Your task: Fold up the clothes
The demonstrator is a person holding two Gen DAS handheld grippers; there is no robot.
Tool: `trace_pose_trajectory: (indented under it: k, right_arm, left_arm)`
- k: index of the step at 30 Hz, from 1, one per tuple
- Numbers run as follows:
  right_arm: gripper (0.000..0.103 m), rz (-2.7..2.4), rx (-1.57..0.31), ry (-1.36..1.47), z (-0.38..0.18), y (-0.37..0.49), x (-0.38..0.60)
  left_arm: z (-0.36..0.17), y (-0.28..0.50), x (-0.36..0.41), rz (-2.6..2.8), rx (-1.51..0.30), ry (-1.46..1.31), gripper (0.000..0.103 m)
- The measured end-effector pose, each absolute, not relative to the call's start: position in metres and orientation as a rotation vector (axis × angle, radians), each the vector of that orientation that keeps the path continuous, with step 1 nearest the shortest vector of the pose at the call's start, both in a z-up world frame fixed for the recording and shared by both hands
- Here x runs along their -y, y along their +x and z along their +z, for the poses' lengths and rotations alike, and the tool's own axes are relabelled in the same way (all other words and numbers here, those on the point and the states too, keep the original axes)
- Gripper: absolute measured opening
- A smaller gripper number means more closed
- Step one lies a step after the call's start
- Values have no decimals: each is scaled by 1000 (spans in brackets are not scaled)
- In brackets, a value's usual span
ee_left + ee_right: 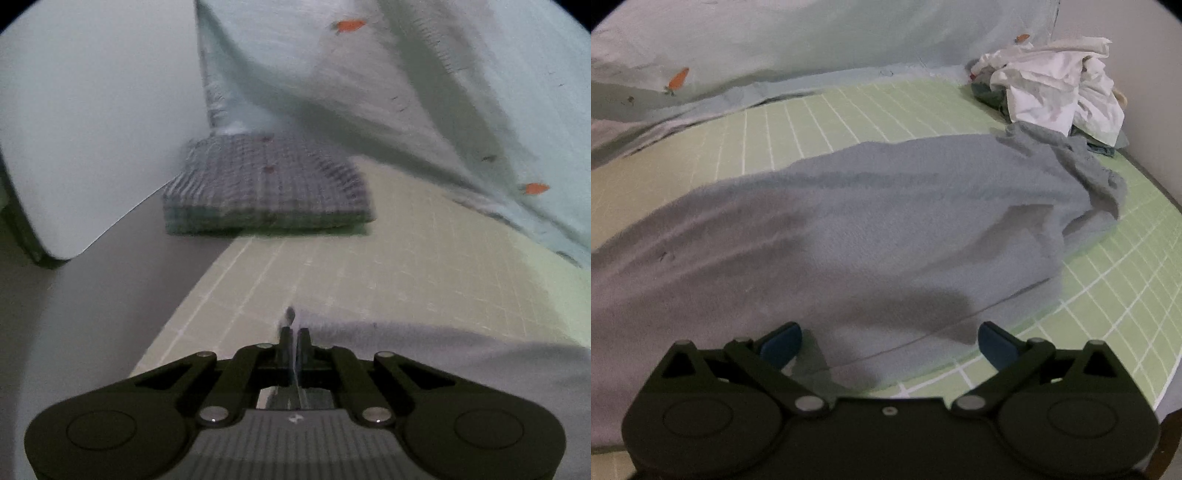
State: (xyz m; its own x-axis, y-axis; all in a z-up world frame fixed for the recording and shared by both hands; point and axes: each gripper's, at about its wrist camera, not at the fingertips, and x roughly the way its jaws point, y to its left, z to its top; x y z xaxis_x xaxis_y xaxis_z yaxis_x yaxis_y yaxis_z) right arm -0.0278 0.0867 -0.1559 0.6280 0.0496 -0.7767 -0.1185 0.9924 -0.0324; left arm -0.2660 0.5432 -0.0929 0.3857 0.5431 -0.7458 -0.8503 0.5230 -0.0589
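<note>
Our left tool (294,338) is pinched tight on an edge of the grey-blue fleece garment (849,229), which sprawls mid-frame across the green grid mat (1108,295). Our right tool (889,341) gapes wide above it, gripping nothing.

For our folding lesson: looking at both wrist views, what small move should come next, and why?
Probably close the right hand-held gripper on the near edge of the grey-blue garment. Its jaws stand open over the cloth, while the left hand-held gripper is already shut on an edge; both corners should be held before lifting to fold.
</note>
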Motion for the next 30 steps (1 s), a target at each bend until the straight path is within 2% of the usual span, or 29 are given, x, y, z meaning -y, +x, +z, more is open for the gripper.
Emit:
trace_pose_trajectory:
  k: [4, 5, 6, 7, 11, 12, 19, 25, 30]
  right_arm:
    - [103, 74, -885, 19, -154, -23, -65]
    - [103, 61, -882, 42, -154, -23, -60]
    - [103, 46, -879, 70, -154, -22, -53]
    - [103, 29, -878, 106, -154, -22, -45]
    - [103, -46, -888, 290, -164, -19, -11]
    - [103, -62, -885, 321, -166, -18, -5]
    - [103, -58, -866, 348, -166, -18, 13]
    - [103, -34, -886, 339, -164, -14, 37]
    - [103, -19, -896, 402, -168, 3, 74]
  left_arm:
    - [-108, -271, -551, 949, -776, -548, 8]
    - [-105, -272, -548, 955, -769, -530, 14]
    - [-103, -272, -544, 954, -771, -512, 31]
    - [-102, -271, -540, 947, -779, -496, 44]
    - [-104, -268, -529, 919, -835, -483, 56]
    - [-107, -268, -526, 910, -852, -492, 62]
    - [-120, -274, -491, 879, -906, -545, 64]
    - [-109, -256, -451, 835, -898, -471, 84]
    - [-106, -228, -403, 781, -907, -437, 84]
